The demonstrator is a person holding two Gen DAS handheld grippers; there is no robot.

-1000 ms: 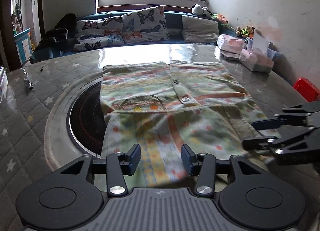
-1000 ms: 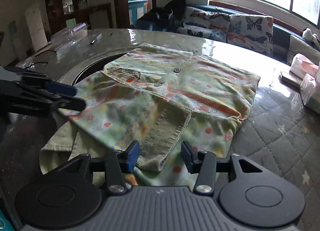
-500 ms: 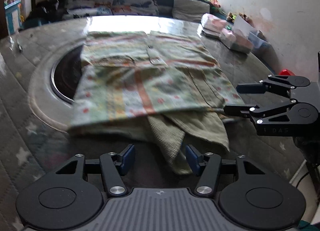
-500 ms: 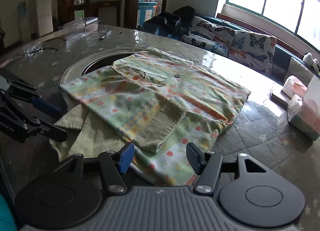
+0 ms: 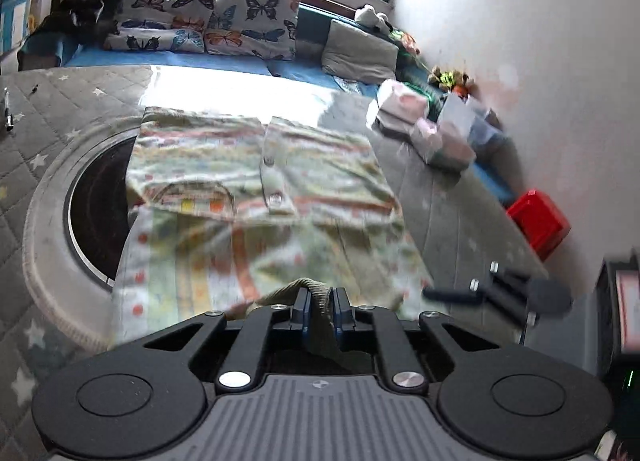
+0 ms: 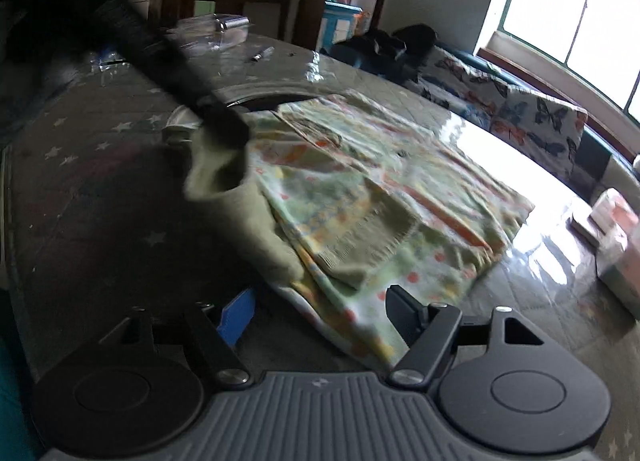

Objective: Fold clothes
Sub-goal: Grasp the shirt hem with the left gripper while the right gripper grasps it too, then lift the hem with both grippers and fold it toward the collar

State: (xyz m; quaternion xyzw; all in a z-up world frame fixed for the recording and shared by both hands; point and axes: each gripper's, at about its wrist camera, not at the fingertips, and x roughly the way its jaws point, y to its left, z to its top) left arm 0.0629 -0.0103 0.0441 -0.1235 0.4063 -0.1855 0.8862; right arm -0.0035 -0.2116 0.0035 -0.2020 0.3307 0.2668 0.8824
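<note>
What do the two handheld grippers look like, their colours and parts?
Both match: the left gripper and the right gripper have a grey ribbed body with a small crosshair mark, two round black discs at the sides, black linkage arms with silver pivot pins, and blue pads on black fingers. No cables or sleeves show.

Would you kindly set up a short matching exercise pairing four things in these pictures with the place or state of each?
Things:
1. left gripper
2. right gripper
3. red box
4. butterfly cushions

Places or states:
A. on the sofa under the window
B. jaws wide, nothing pinched
C. by the wall, right of the table
D. pinching the ribbed cuff

Pairs: 1-D, 2-B, 3-C, 4-A
</note>
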